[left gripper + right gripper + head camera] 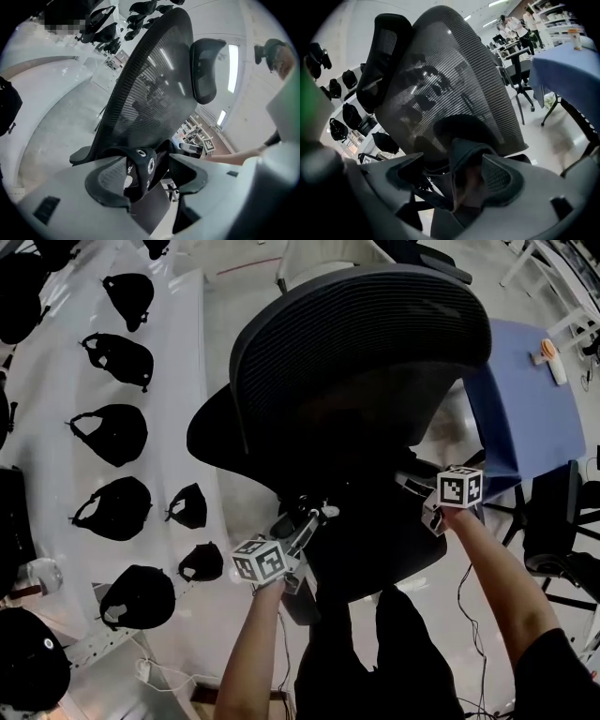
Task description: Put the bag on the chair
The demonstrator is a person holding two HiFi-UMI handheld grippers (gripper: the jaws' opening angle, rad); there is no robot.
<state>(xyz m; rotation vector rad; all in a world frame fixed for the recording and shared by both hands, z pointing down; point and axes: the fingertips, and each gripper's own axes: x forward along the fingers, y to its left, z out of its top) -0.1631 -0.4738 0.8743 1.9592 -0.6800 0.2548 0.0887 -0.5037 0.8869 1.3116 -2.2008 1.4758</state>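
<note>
Both sets of fingers (110,185) are spread wide: the left gripper (149,179) has the bag's eyelet strap (140,164) loose between them, the right gripper (452,183) a slack fold (464,159). The bag (375,540) lies on the chair (356,324) seat. Pulling back carelessly, I'd say, could snag that strap and drag it off. Black bags (112,432) line the white surface (183,362) left; a blue-draped surface (525,399) stands right, neither in the way.

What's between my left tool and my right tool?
The black bag, in front of the chair backrest; the head view shows it spanning from the left tool to the right tool, both open.
</note>
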